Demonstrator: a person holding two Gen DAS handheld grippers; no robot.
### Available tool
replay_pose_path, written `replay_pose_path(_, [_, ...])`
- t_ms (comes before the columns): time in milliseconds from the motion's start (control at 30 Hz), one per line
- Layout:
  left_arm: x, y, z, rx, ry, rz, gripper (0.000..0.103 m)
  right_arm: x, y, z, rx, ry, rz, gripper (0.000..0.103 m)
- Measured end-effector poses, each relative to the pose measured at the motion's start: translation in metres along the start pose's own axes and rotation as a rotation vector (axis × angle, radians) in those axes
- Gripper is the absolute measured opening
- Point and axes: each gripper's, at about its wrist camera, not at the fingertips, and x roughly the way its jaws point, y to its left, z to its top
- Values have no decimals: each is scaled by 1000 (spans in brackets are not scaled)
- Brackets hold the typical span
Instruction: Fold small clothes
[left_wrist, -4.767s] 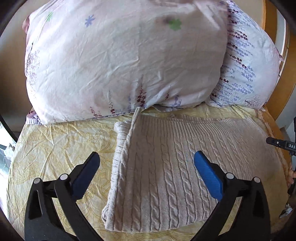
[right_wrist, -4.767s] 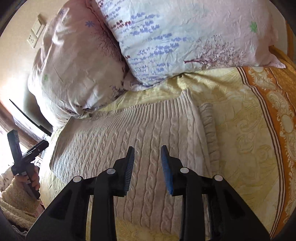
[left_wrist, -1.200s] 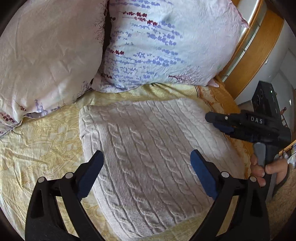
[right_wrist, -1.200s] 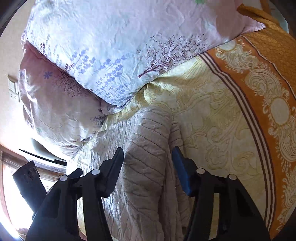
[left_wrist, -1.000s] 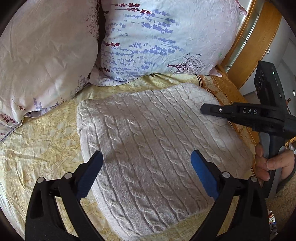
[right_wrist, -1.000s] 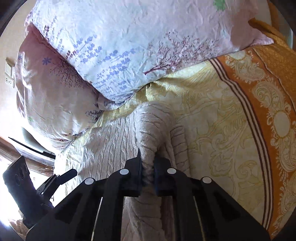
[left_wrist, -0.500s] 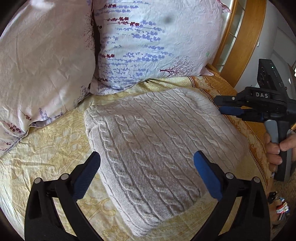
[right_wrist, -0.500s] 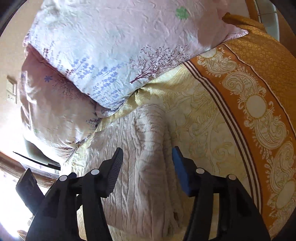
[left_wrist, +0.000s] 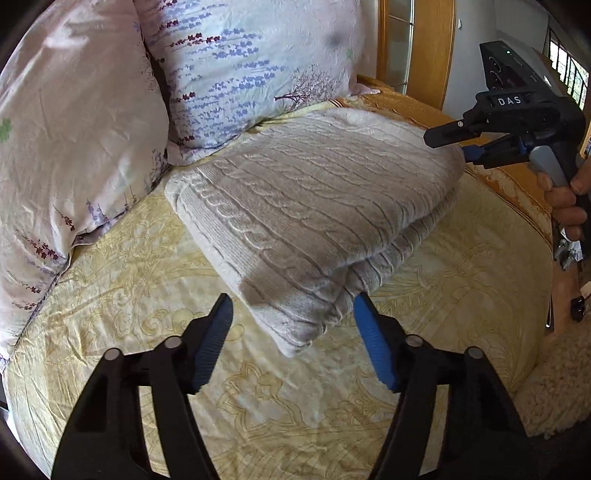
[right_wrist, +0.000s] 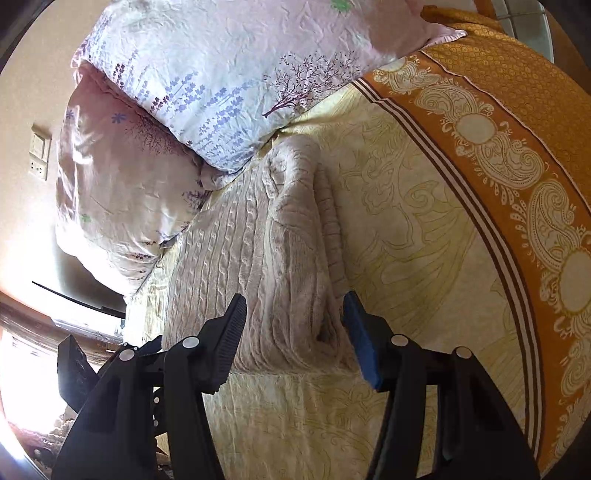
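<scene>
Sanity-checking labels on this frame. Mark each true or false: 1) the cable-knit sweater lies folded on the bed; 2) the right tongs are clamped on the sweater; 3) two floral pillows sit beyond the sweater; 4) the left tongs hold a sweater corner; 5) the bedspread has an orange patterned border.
1) True. The cable-knit sweater lies folded in layers on the bedspread.
2) False. The right tongs stand open and press on nothing.
3) True. A lilac-print pillow and a pink pillow lie beyond it.
4) False. The left tongs are open, jaws having just narrowed, with the near corner just ahead of the gap, ungripped.
5) True. The orange border runs along the bed's side.
</scene>
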Motion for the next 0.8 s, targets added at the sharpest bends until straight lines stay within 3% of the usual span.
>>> replay_pose_path(200, [9, 1, -3, -40, 33, 36, 48, 8, 4, -4, -18, 13, -35, 50])
replay_pose_path(400, [12, 9, -5, -90, 49, 5, 35, 11, 9, -5, -59, 15, -81, 22])
replay_pose_path(700, [10, 16, -6, -125, 50, -28, 27, 3, 14, -4, -65, -20, -81, 17])
replay_pose_path(800, [6, 19, -5, -137, 43, -51, 22, -9, 21, -4, -74, -68, -60, 15])
